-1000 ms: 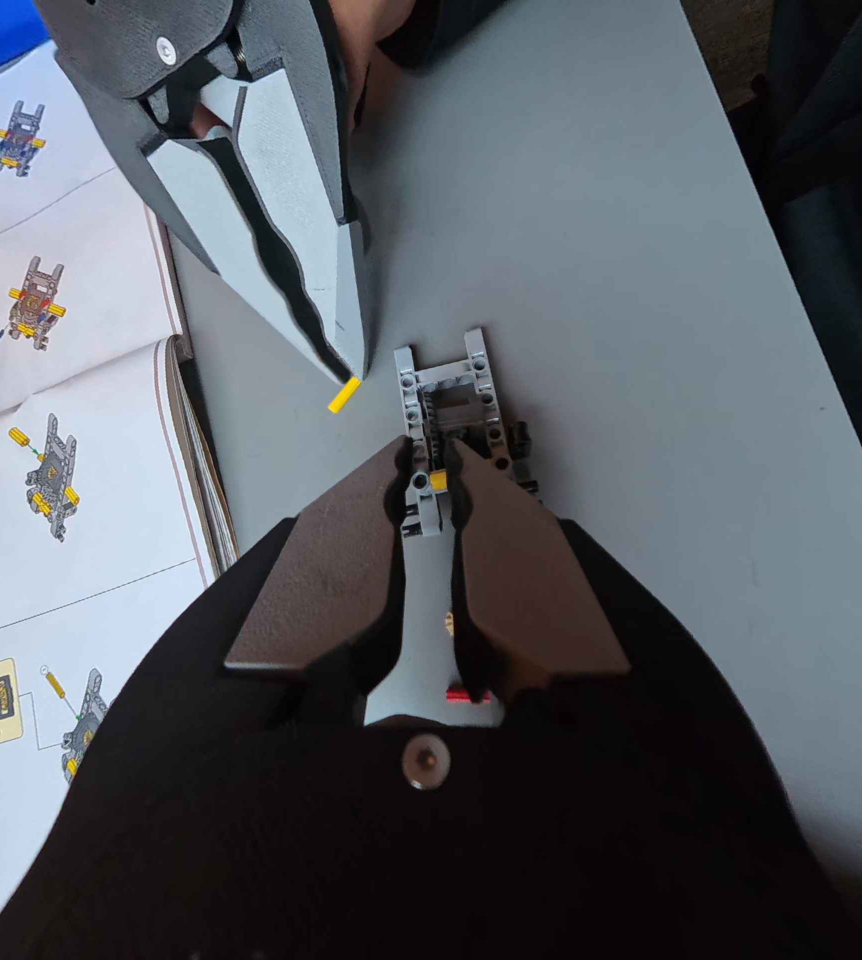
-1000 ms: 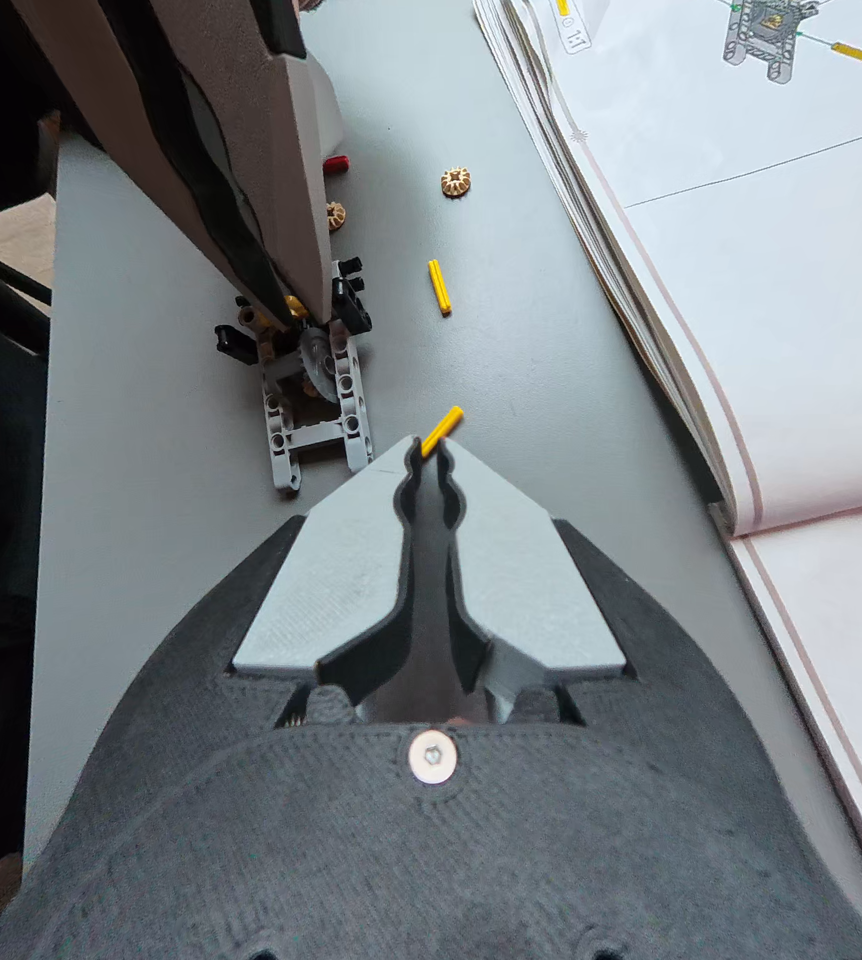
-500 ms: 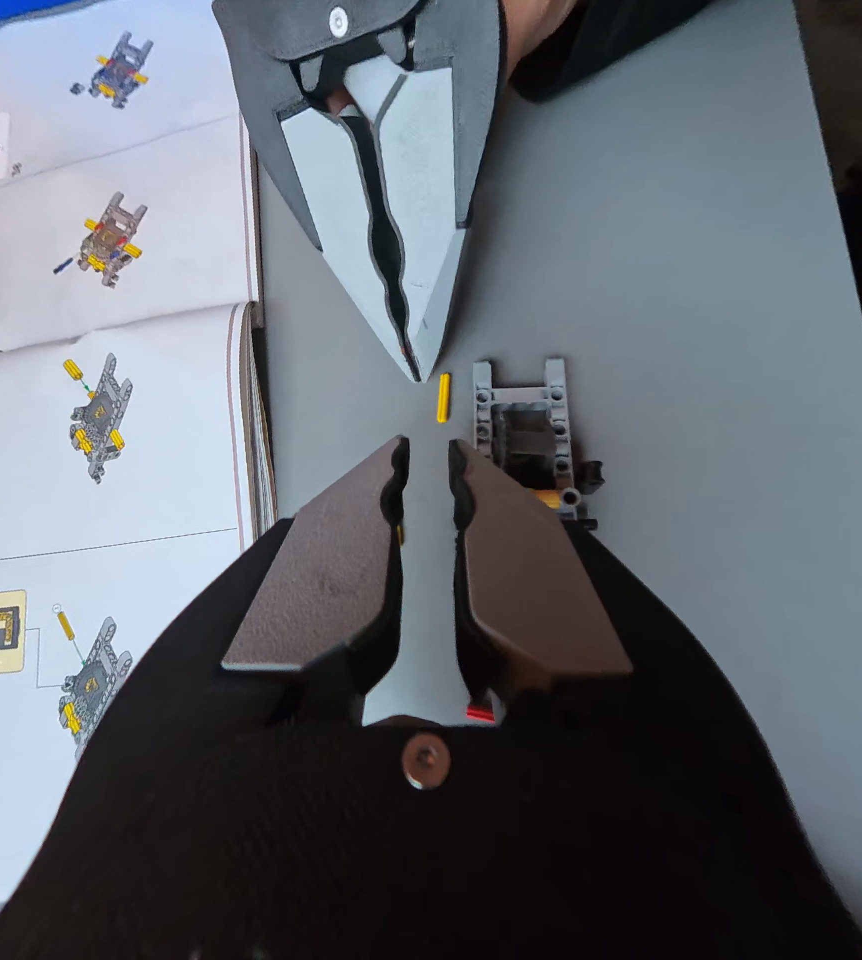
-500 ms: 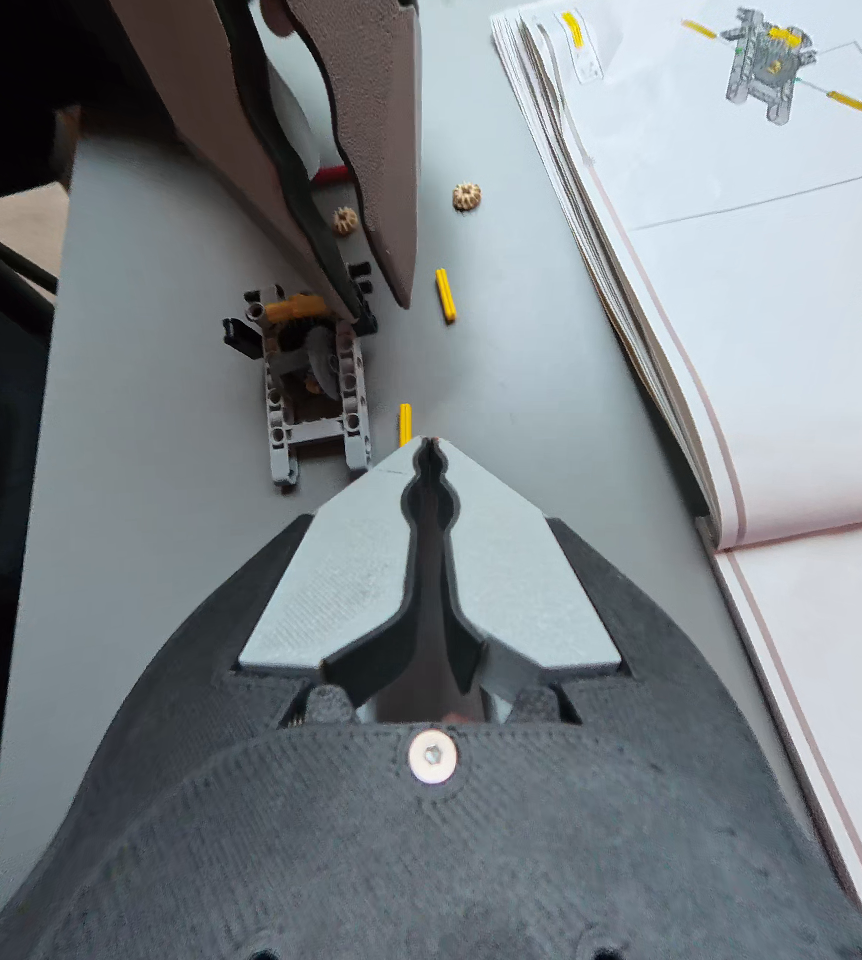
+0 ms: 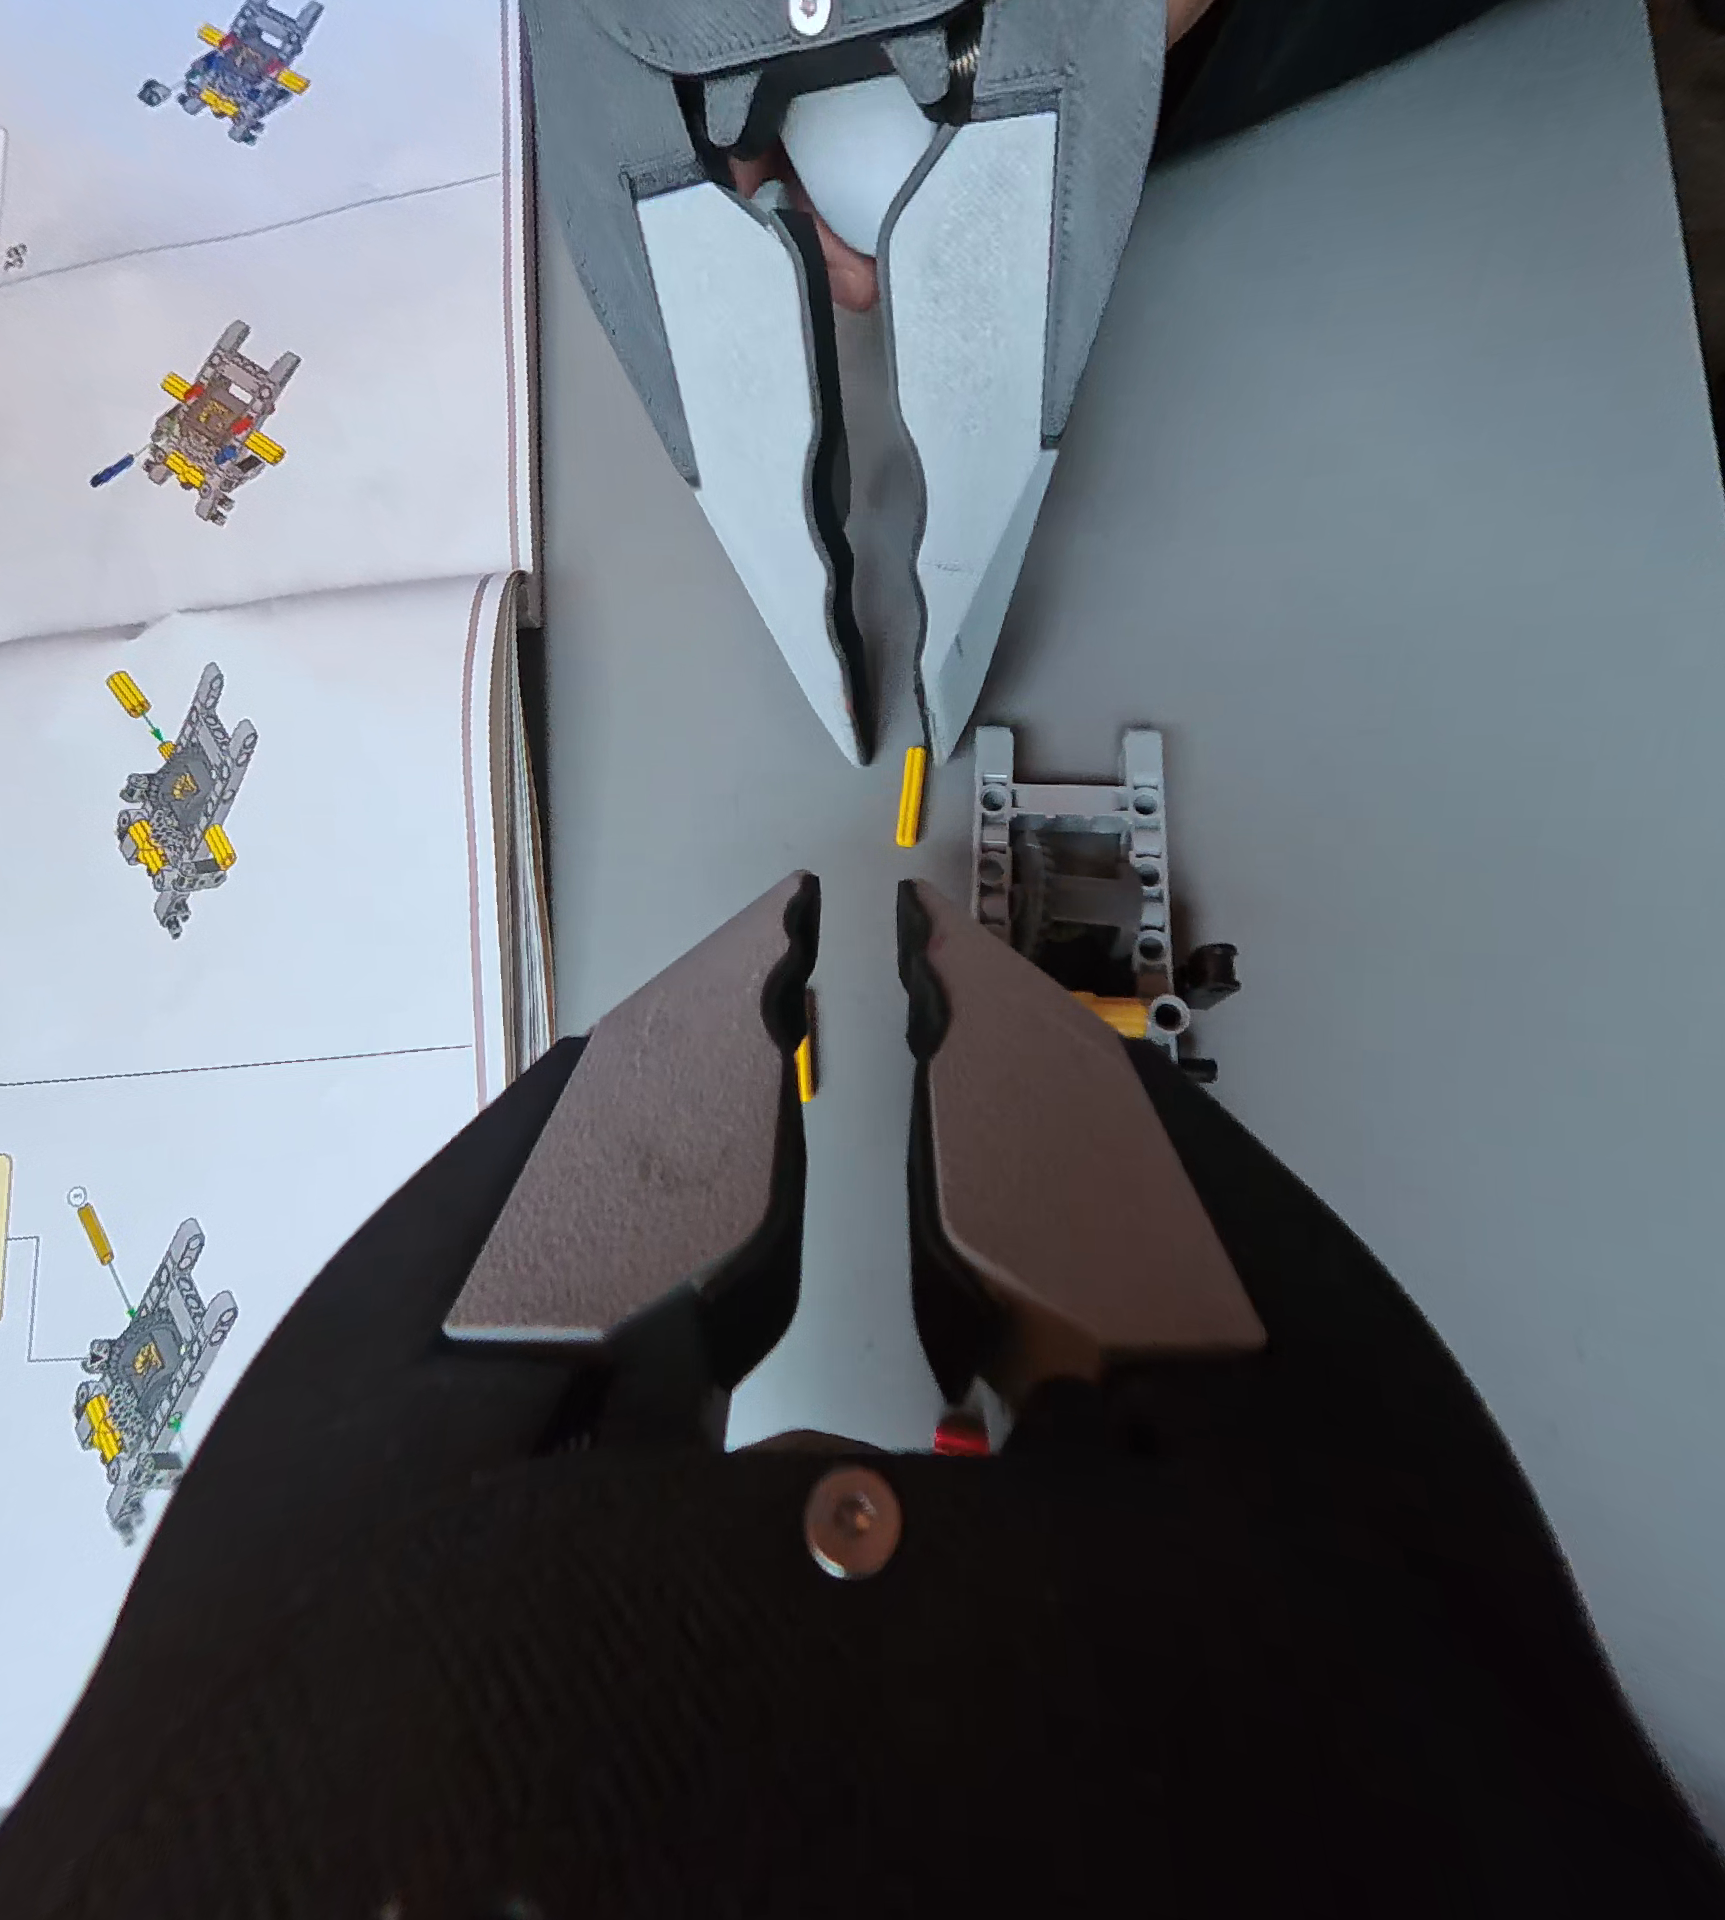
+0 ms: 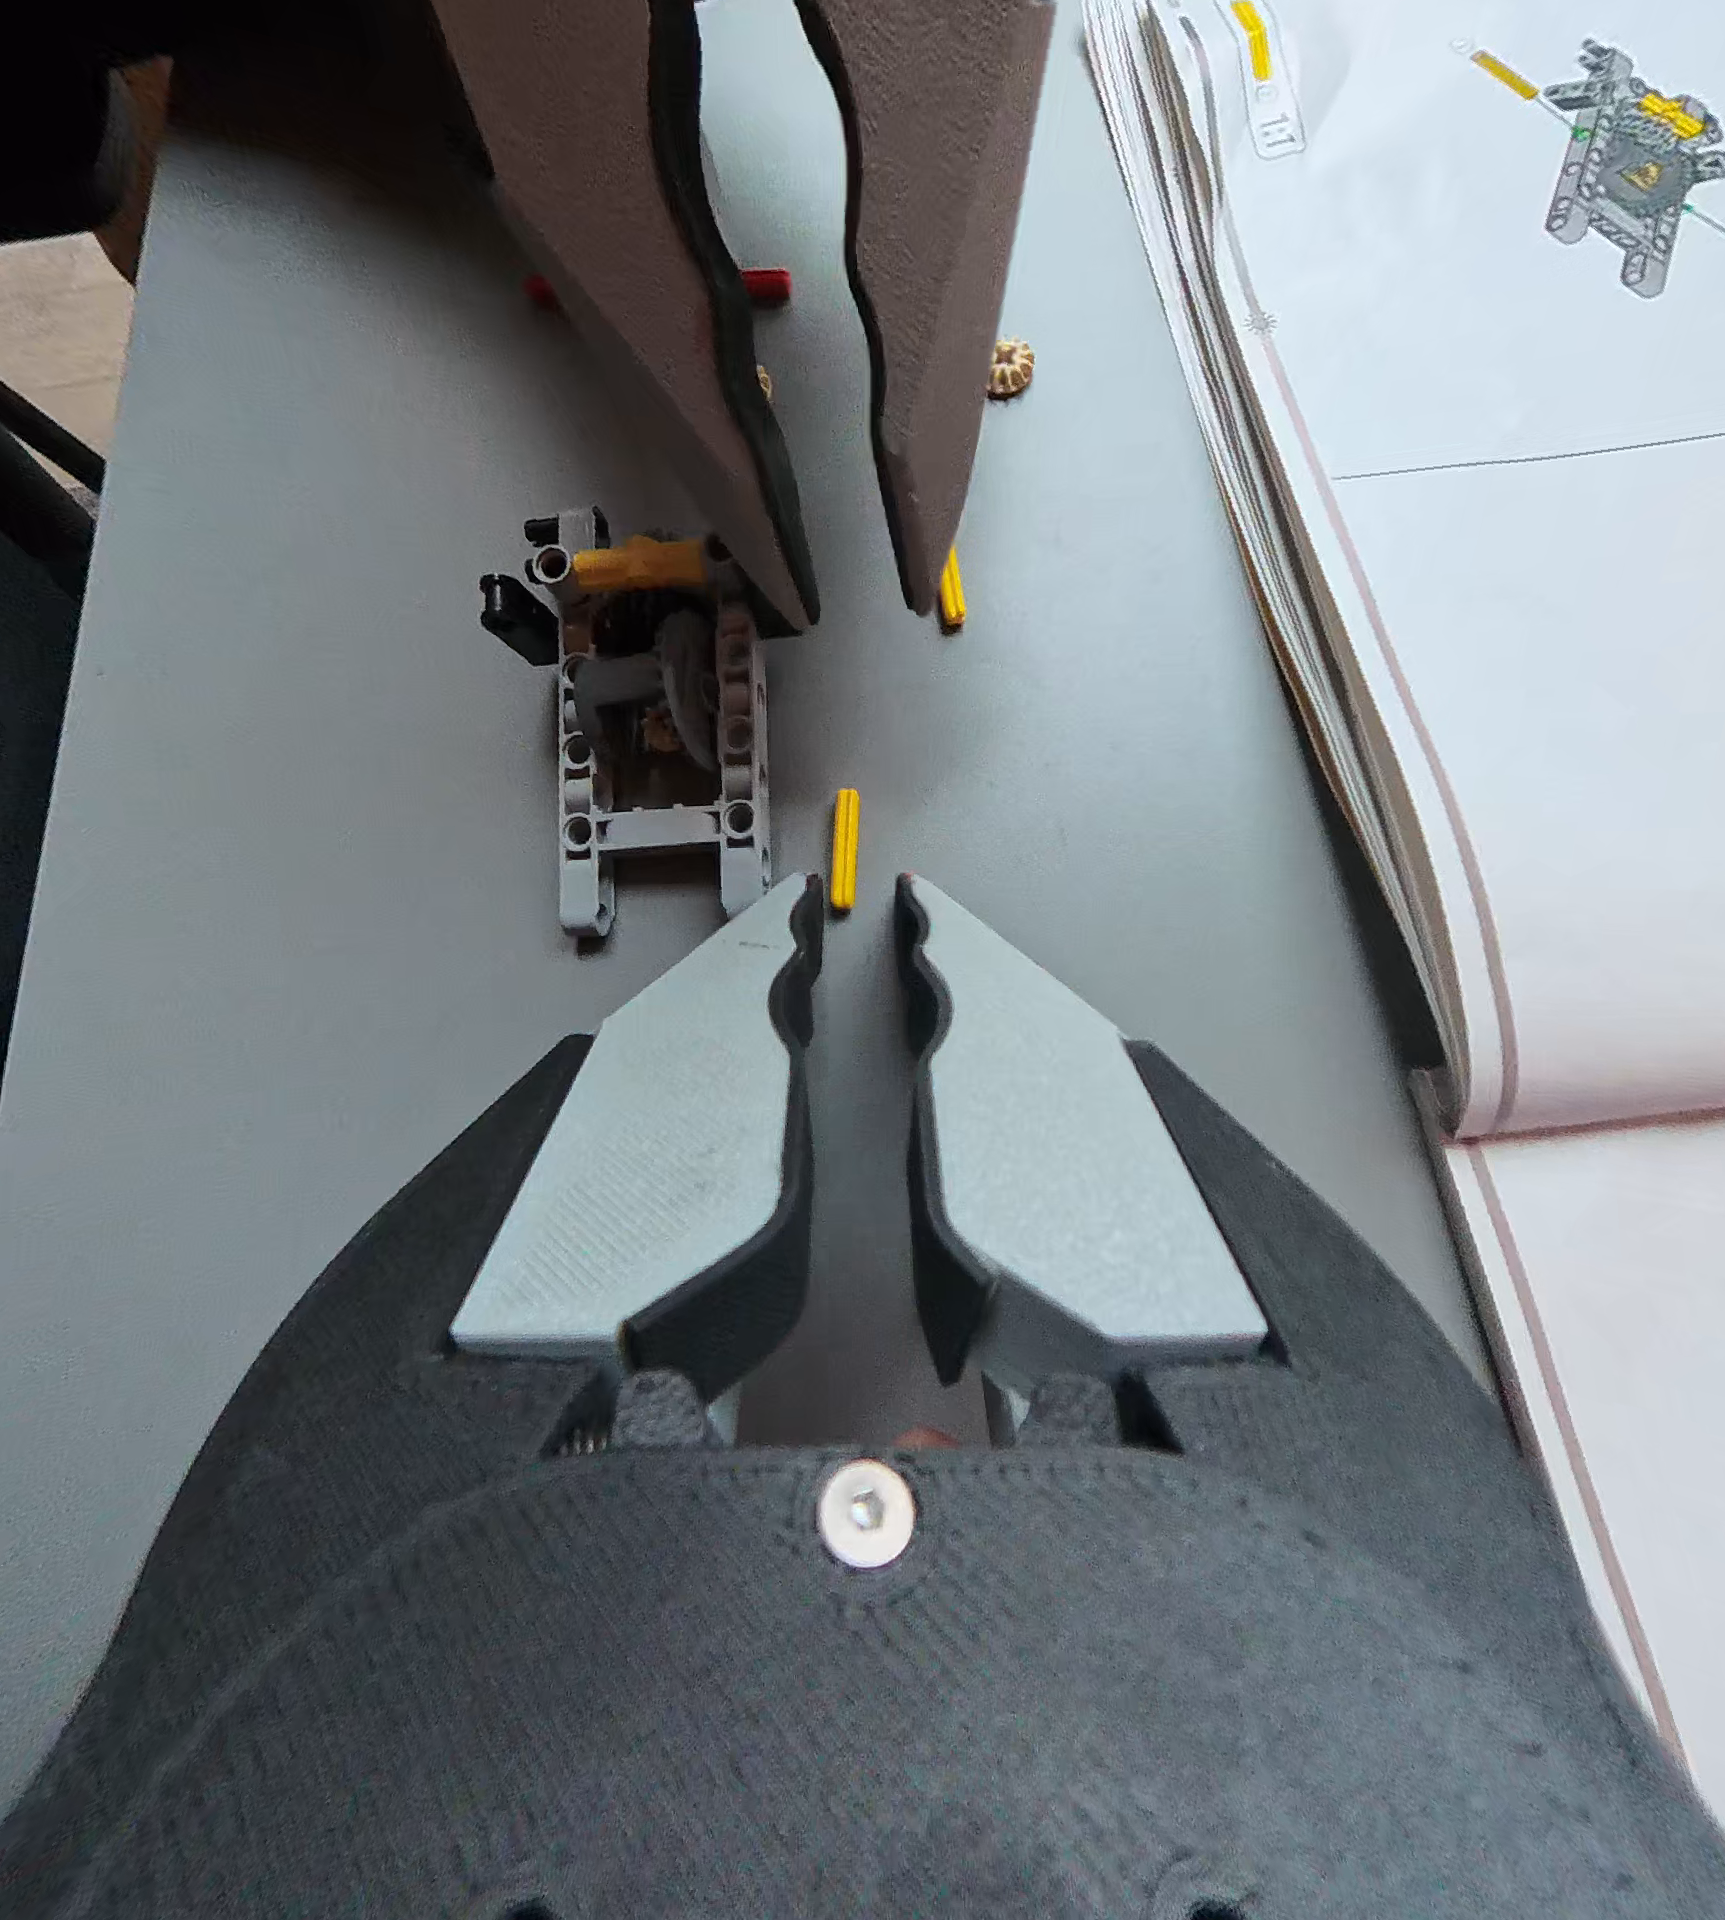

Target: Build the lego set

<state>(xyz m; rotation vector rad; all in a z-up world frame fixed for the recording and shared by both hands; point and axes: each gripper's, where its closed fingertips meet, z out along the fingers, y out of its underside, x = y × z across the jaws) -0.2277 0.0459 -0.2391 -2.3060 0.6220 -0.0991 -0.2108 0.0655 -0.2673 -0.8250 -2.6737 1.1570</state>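
Left wrist view first: left gripper (image 5: 858, 888) spread open and empty, hovering low over the grey bench (image 5: 1409, 520). Straight ahead, right gripper (image 5: 894, 748) also parted, gripping nothing, tips just above a yellow axle (image 5: 910, 795) lying loose on the bench. Just beside that axle, toward the bench's far long edge from the booklet, the grey frame assembly (image 5: 1076, 862), unheld, a yellow connector (image 5: 1112, 1013) across its near end. A second yellow axle (image 5: 806, 1060) peeking out beside the left gripper's inner pad. Instruction booklet (image 5: 214, 727) open along the other long edge. Over to the right wrist view: same loose axle just off the right gripper's tips, frame alongside it, second axle near the left gripper's tip, tan gears (image 6: 1011, 366) and a red pin (image 6: 766, 281) farther up toward the bench's end. Risks from here, as a judgement: thin axle, flat on a smooth top, likely to roll or skid away under an off-centre pinch; closing too near the frame, a chance of nudging it, with nothing steadying it; possible clash of tips too, both grippers crowding the same small patch.
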